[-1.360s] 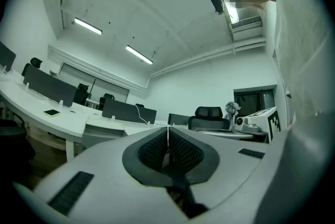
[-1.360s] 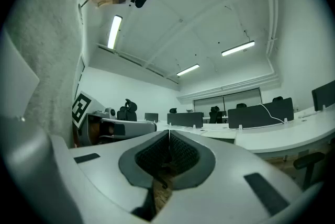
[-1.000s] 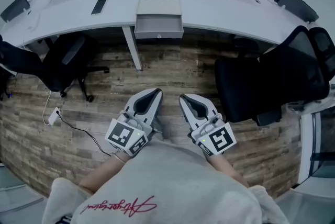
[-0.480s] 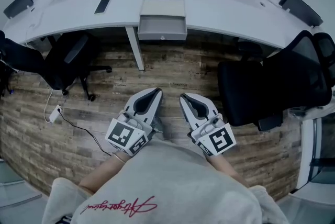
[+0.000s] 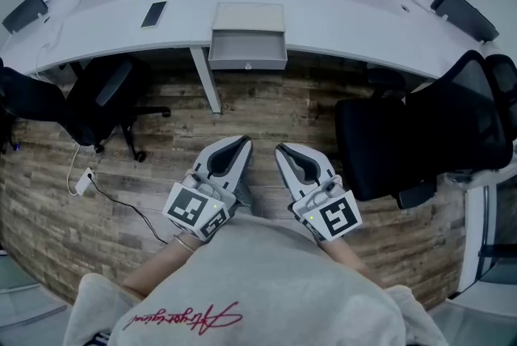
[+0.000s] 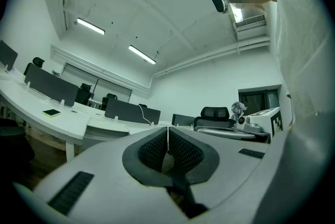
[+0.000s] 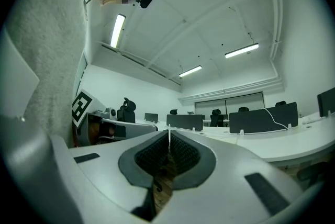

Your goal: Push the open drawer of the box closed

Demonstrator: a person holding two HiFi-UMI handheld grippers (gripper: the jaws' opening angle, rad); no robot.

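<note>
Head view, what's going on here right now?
A person stands on the wooden floor, back from the curved white desk, holding the left gripper and right gripper near the body, both shut and empty. The box on the desk has its drawer pulled open; nothing touches it yet.

Grey sweatshirt, red script; pale left gripper and right gripper, black-and-white marker cubes, dark ribbed fingers.

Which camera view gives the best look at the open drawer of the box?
The head view. It looks down into the open drawer, pulled out of the box on the white desk. Both gripper views look low across the desks past shut jaws; I can't make out the drawer in either.
</note>
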